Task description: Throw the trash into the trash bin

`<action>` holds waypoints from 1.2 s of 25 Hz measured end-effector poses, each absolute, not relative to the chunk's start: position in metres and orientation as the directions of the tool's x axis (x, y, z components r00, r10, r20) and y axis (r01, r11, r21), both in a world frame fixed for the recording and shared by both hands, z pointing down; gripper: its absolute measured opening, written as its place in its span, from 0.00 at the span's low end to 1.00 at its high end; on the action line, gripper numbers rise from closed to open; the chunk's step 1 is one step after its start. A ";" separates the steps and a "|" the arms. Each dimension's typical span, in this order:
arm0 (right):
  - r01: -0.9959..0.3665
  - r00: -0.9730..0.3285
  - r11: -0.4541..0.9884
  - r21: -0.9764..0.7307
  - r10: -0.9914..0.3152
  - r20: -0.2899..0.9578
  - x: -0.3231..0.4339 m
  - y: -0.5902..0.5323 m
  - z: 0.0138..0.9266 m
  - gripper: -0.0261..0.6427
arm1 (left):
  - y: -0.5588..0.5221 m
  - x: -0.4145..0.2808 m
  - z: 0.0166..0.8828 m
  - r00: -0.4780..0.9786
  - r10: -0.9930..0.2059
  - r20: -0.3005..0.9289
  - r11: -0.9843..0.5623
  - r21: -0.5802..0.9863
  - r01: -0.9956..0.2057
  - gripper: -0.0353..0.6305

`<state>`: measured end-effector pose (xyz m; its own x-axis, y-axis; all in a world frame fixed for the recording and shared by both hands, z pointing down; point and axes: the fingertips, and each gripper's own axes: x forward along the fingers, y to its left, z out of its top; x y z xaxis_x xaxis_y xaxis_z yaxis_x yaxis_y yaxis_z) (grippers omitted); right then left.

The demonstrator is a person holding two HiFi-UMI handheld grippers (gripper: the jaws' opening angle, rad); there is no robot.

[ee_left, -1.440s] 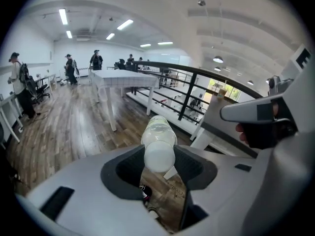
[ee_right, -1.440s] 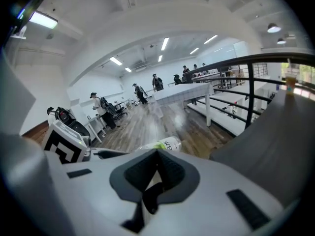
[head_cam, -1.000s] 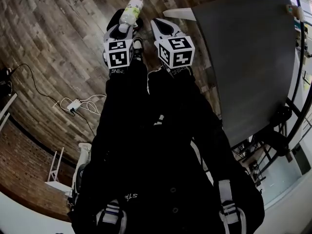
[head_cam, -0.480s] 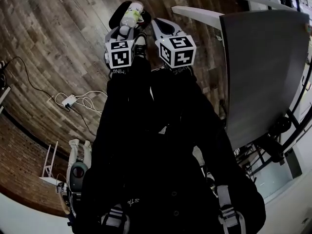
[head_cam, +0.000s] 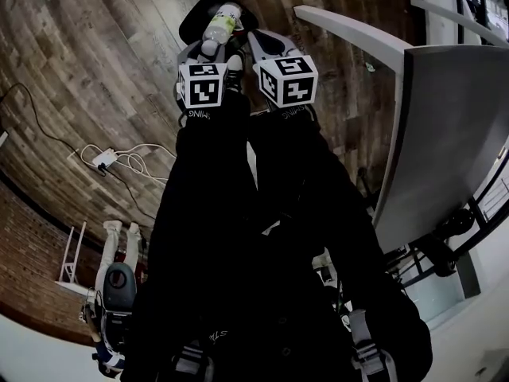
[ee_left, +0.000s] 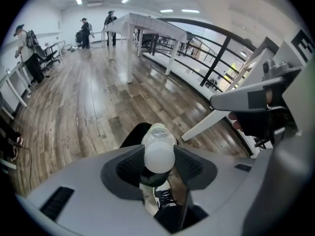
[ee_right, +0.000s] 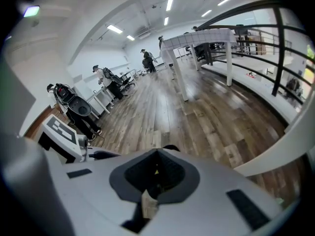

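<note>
We hold left gripper clamped on plastic bottle over black bin; right gripper jaws together

Pale bottle in the left claw over a black trash bin (right claw just beside)

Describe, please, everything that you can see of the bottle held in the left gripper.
The bottle is clear plastic with a yellow-green label band. The left gripper clamps it near one end, its fingers pressing on both sides. A round white end faces that gripper's camera. The bottle points away from the person and downward, above a black round shape on the wood floor. Nothing else touches it.
</note>
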<state>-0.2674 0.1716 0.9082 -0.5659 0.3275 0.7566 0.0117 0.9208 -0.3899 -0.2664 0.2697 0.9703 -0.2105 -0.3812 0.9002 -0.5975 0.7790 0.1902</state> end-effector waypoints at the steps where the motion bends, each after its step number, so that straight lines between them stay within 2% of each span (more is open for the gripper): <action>1: 0.015 -0.561 0.921 -0.389 0.330 0.759 -0.267 0.173 0.916 0.06 | 0.270 -0.265 0.977 -0.207 -0.381 0.901 0.781 0.194 -0.593 0.34; 12: 0.032 -0.524 0.916 -0.399 0.355 0.774 -0.265 0.194 0.973 0.06 | 0.284 -0.259 1.039 -0.161 -0.364 0.917 0.806 0.223 -0.548 0.33; 26: 0.022 -0.508 0.913 -0.407 0.361 0.782 -0.265 0.186 0.997 0.06 | 0.284 -0.264 1.071 -0.108 -0.315 0.943 0.847 0.228 -0.480 0.34; 30: 0.004 -0.509 0.912 -0.410 0.354 0.784 -0.257 0.177 0.993 0.06 | 0.284 -0.263 1.065 -0.118 -0.310 0.944 0.850 0.219 -0.479 0.39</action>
<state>-0.2574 0.1772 0.9935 -0.5093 0.3544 0.7843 0.0038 0.9122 -0.4097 -0.2628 0.2840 1.0654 -0.1178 -0.3095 0.9436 -0.4785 0.8503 0.2192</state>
